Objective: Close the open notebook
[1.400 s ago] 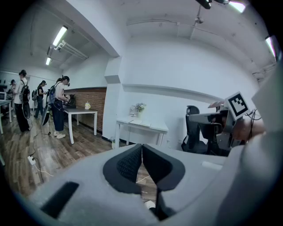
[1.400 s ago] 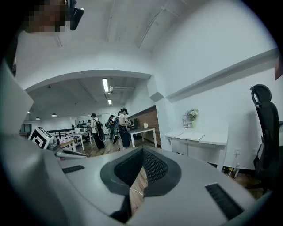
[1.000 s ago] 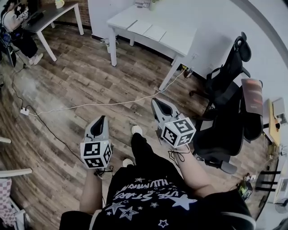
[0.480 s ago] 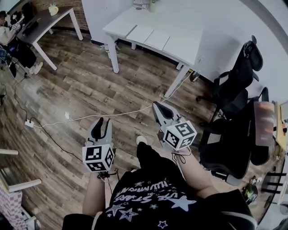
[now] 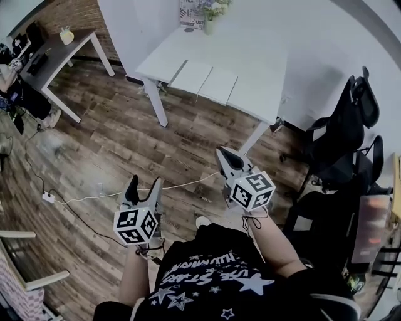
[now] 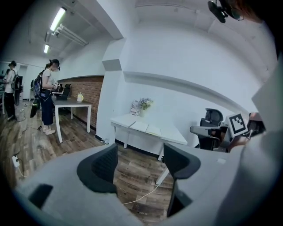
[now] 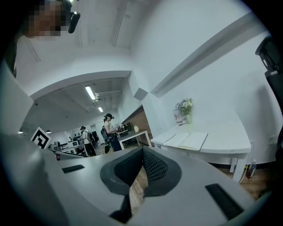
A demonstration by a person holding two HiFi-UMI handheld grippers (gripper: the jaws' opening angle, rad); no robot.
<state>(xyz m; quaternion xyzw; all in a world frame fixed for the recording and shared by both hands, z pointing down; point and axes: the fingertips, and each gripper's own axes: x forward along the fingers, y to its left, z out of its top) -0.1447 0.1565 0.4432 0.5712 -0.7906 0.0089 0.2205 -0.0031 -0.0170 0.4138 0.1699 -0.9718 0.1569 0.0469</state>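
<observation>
The open notebook (image 5: pixel 203 81) lies flat with pale pages on the white table (image 5: pixel 263 69) ahead, far from both grippers. It also shows in the left gripper view as the notebook (image 6: pixel 142 127) and in the right gripper view as the notebook (image 7: pixel 186 140). My left gripper (image 5: pixel 144 187) hangs over the wooden floor; its jaws are opening, wide apart, with nothing between them (image 6: pixel 139 161). My right gripper (image 5: pixel 225 155) is held higher and further right, its jaws shut with nothing in them (image 7: pixel 141 153).
Black office chairs (image 5: pixel 341 141) stand right of the table. A white cable (image 5: pixel 178 185) crosses the floor to a power strip (image 5: pixel 47 197). A vase of flowers (image 5: pixel 210 11) stands at the table's back. People (image 6: pixel 46 95) stand at a dark desk (image 5: pixel 62 53) far left.
Both grippers have been carried forward over the floor towards the white table, which now sits nearer. The left jaws have gone from shut to wide apart.
</observation>
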